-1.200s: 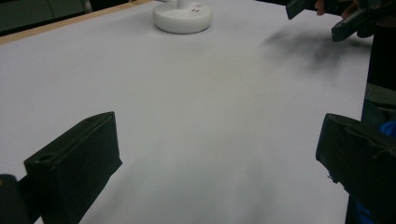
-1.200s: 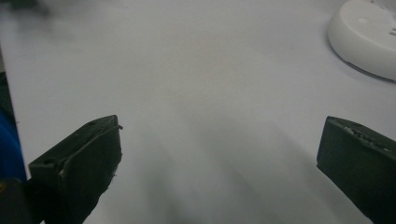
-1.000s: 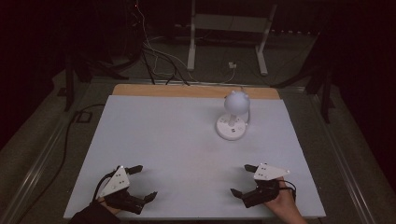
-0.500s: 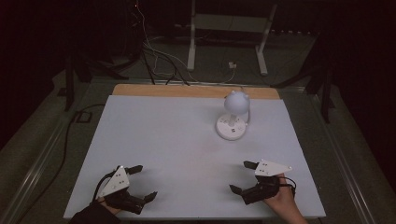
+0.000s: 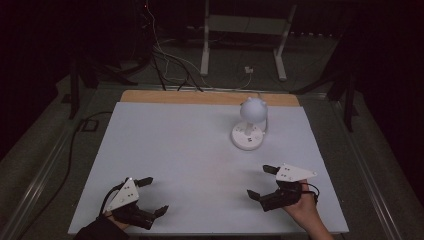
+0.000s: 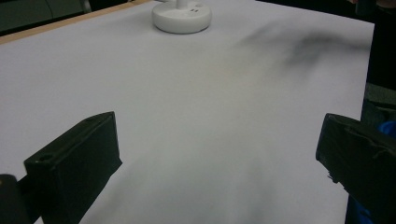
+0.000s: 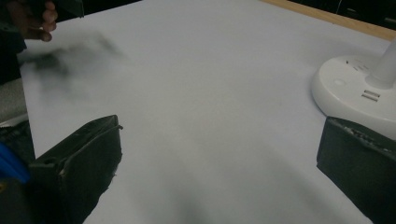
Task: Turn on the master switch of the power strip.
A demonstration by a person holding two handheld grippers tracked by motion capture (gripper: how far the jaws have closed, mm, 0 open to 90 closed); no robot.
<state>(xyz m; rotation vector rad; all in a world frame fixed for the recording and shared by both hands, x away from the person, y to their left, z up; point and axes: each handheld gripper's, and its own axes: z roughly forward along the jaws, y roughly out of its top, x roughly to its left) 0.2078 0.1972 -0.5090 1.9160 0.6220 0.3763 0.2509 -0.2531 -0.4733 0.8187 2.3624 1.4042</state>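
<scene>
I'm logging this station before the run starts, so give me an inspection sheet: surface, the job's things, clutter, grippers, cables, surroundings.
Surface: white table top with a wooden strip along the far edge; faint grey smudges show in both gripper views.
Job's things: white desk lamp, round base flat on the far right part of the table, ball-shaped head above it; nothing touches it.
Clutter: nothing seen.
Grippers: left gripper at the near left, right gripper at the near right; both have fingers spread wide and hold nothing.
Cables: a thin lead runs from the lamp off the far edge; loose cables lie on the floor beyond.
Surroundings: dark room, white stand legs behind the table.
</scene>
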